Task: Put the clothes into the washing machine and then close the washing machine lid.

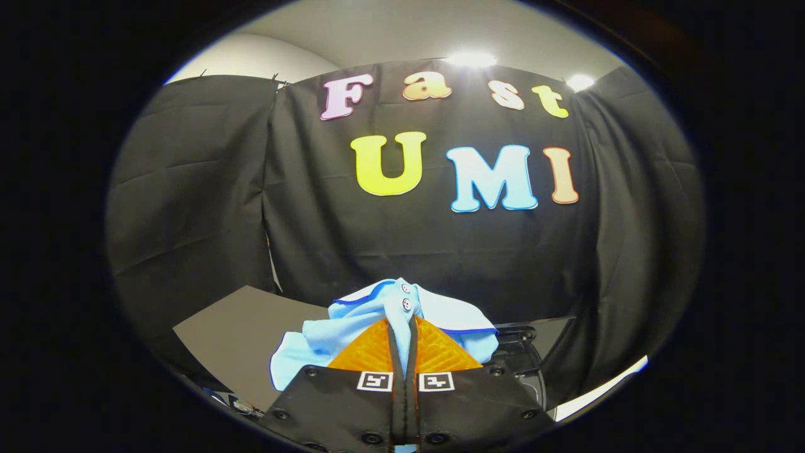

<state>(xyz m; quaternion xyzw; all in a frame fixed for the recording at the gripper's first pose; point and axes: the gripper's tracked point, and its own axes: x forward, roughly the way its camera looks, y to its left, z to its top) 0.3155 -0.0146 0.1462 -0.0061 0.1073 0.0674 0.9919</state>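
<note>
Carried light-blue polo shirt (390, 314) pinched between clenched gripper (402, 340) fingers, lifted above tabletop (245, 333) (dark machine part just right). Loading step; next, probably lowering over washer opening, then releasing.

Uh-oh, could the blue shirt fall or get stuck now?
Maybe. The gripper pinches only a thin fold of the shirt near its buttons, so it could slip out if jerked. Loose cloth bunches on both sides of the fingers and might snag an edge on the way down. The shirt also blocks much of the view ahead, so aiming at the dark machine part beside the fingers could be harder.
</note>
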